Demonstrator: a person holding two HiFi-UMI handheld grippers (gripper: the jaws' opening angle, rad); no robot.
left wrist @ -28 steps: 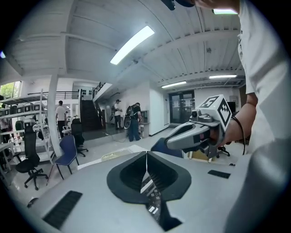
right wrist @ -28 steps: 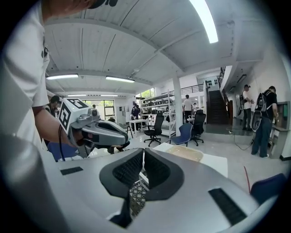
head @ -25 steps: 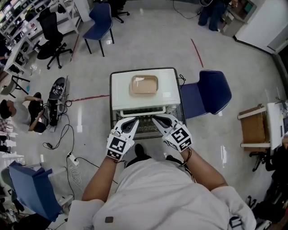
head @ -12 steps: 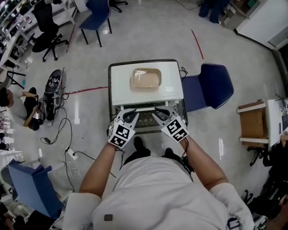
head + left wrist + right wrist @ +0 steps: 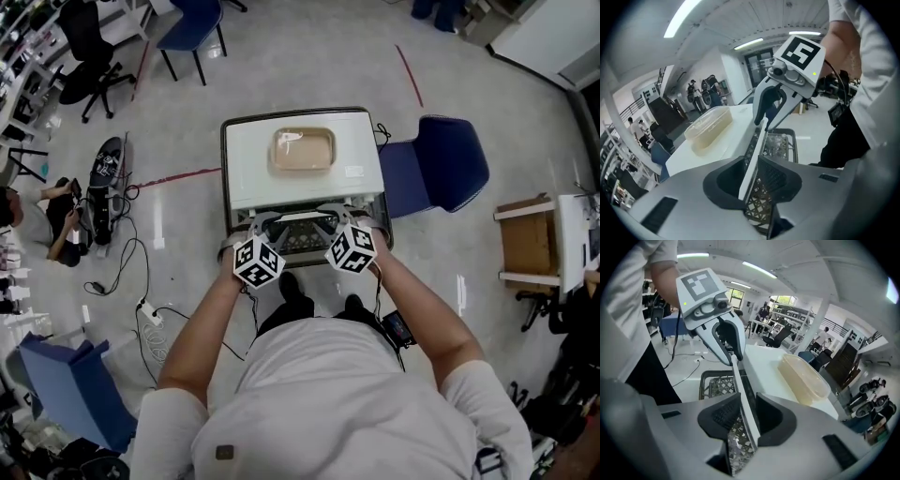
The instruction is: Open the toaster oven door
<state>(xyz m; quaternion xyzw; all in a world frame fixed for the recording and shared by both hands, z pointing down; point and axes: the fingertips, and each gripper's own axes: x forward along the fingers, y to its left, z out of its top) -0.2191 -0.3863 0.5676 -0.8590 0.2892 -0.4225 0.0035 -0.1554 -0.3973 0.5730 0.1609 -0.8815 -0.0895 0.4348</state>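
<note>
Toaster oven (image 5: 352,183), white, sits on a dark-framed stand (image 5: 223,159) with a wire-mesh deck. The mesh sticks out past the oven's front edge, on the side nearest the person I'm watching through. A pale, shallow container (image 5: 303,150) rests on the oven's top, about midway between the left and right edges and clear of the front edge.

Both tools are down at the front of the oven, on the door's long white handle (image 5: 751,159). My left gripper (image 5: 255,223) is at the handle's left end and my right gripper (image 5: 342,214) at its right end, marker cubes facing up. In each gripper view the handle runs straight through the gap between the two dark pads. The jaws on both sides have just been opening. They stand apart, and on each side I can see a gap between the handle and the pad nearer the oven.

In both gripper views a narrow, dark, slotted strip shows between the handle and the front edge of the white top. I can't tell from these views how far the door has swung.

A blue chair (image 5: 441,173) stands just right of the stand, and cables (image 5: 141,300) trail over the floor to the left.
</note>
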